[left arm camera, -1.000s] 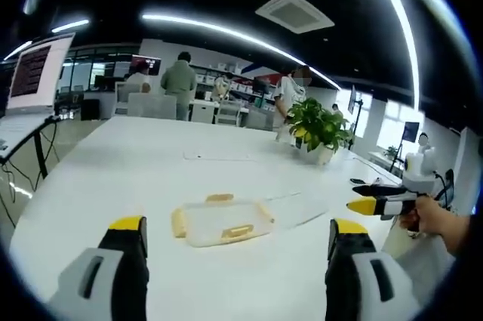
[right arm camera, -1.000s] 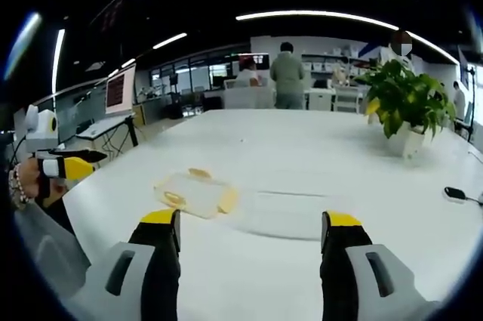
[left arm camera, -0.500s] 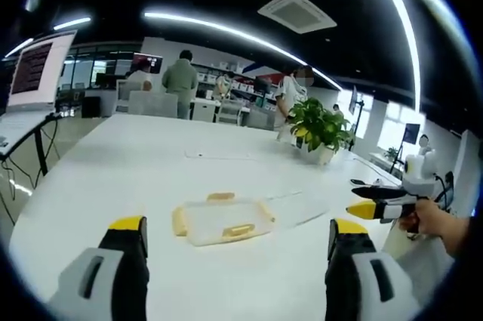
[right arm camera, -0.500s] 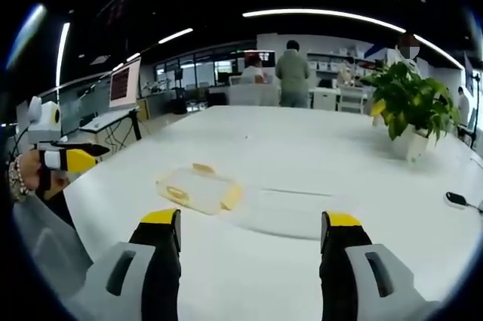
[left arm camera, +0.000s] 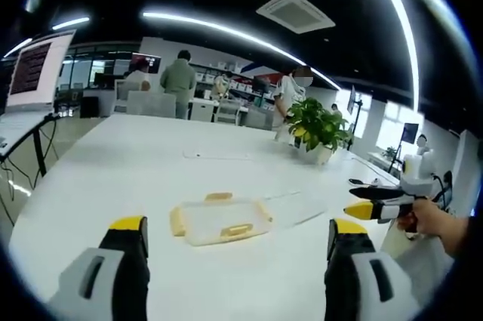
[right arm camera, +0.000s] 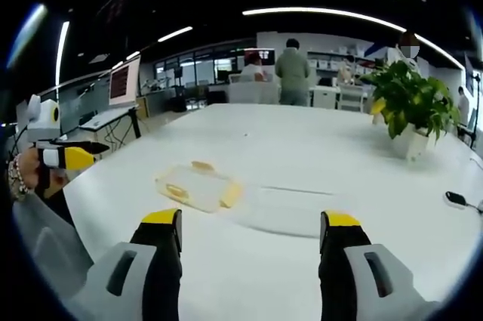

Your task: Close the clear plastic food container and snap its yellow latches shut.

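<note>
A clear plastic container point(left arm camera: 221, 220) with yellow latches lies on the white table point(left arm camera: 136, 162); its clear lid point(left arm camera: 298, 208) lies flat beside it on the right. In the right gripper view the container point(right arm camera: 193, 187) sits left of centre with the lid point(right arm camera: 290, 209) spread out to its right. My left gripper point(left arm camera: 235, 249) is open above the near table, short of the container, with nothing between its fingers. My right gripper point(right arm camera: 249, 242) is open as well, short of the lid. The right gripper point(left arm camera: 381, 208) shows at the right edge of the left gripper view, the left gripper point(right arm camera: 64, 158) at the left edge of the right gripper view.
A potted green plant point(left arm camera: 317, 132) stands at the far right of the table, also in the right gripper view as a plant point(right arm camera: 407, 106). A small black object point(right arm camera: 455, 198) lies at the right edge. A monitor on a stand point(left arm camera: 34, 72) is off to the left. People stand at desks behind.
Both views have shifted very slightly; the container and lid lie where they were, and both grippers stay open.
</note>
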`<state>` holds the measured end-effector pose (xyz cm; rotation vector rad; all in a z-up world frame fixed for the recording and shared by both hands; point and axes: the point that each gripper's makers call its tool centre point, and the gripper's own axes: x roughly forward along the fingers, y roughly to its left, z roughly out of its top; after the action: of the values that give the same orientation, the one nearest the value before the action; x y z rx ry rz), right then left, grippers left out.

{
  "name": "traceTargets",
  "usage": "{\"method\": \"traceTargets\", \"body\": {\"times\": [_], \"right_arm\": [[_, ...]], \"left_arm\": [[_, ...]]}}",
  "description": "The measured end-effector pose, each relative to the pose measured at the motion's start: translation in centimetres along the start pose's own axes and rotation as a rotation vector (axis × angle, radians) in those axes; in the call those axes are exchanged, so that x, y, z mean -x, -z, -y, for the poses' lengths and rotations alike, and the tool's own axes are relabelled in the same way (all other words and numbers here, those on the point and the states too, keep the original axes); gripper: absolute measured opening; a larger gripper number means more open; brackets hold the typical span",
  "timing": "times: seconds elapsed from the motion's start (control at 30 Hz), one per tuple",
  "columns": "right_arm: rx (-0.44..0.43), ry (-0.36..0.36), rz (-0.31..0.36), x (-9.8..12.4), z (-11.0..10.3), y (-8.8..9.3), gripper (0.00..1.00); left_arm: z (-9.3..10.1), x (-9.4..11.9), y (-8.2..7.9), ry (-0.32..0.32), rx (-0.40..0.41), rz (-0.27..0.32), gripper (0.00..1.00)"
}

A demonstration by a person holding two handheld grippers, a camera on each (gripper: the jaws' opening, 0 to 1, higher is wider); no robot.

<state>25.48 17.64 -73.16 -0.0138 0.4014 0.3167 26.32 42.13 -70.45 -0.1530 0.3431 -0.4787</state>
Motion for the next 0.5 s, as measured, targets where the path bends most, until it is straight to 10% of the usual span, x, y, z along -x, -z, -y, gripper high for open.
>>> {"method": "traceTargets", "body": {"times": [0.5], "right_arm": [[0.013, 0.001, -0.013, -0.06, 0.06, 0.23, 0.71]], "left_arm": [[0.14, -0.04, 0.03, 0.017, 0.041, 0.000, 0.96]]}}
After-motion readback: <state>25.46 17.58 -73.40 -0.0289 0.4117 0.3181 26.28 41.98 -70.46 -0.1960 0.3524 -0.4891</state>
